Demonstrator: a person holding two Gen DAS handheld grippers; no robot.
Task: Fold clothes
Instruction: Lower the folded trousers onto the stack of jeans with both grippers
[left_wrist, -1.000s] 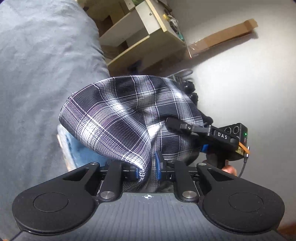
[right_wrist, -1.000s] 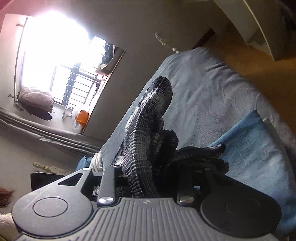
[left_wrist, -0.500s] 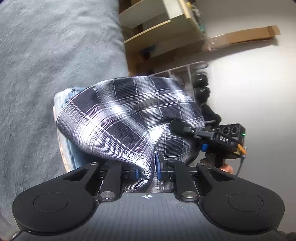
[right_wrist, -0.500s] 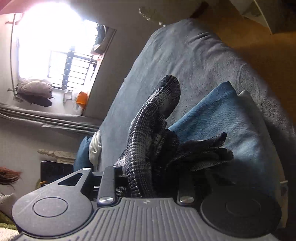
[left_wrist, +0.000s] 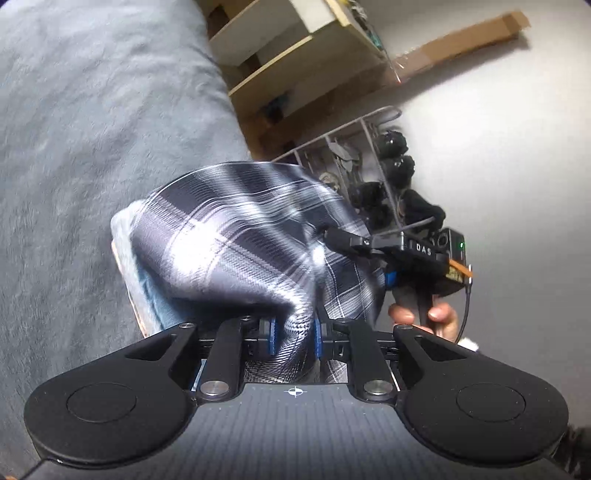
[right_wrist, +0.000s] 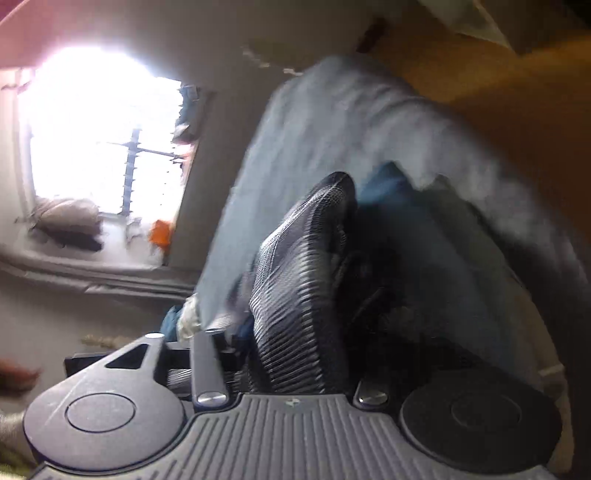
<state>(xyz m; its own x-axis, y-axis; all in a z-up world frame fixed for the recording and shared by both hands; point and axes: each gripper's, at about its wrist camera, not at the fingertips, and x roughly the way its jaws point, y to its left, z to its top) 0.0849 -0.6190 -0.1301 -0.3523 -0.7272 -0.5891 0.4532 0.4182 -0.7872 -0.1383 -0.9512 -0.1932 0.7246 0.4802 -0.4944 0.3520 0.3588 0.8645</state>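
A dark plaid shirt (left_wrist: 236, 240) hangs bunched between both grippers above the grey bed (left_wrist: 74, 147). My left gripper (left_wrist: 293, 332) is shut on a fold of the shirt, cloth pinched between its blue pads. My right gripper (right_wrist: 295, 354) is shut on the other end of the shirt (right_wrist: 303, 266); its fingertips are hidden by cloth. The right gripper also shows in the left wrist view (left_wrist: 406, 251), held by a hand, biting into the shirt's right side. A folded blue garment (left_wrist: 147, 291) lies on the bed under the shirt, also seen blurred in the right wrist view (right_wrist: 413, 229).
Wooden shelves (left_wrist: 295, 66) and a wire rack with dark items (left_wrist: 369, 173) stand beyond the bed's edge by a white wall. A bright window (right_wrist: 99, 136) and a grey sill with bundled cloth (right_wrist: 62, 221) lie past the bed's far side.
Both grippers have moved over the folded blue garment with the shirt still held. The views swing and blur; more of the rack and window side shows now.
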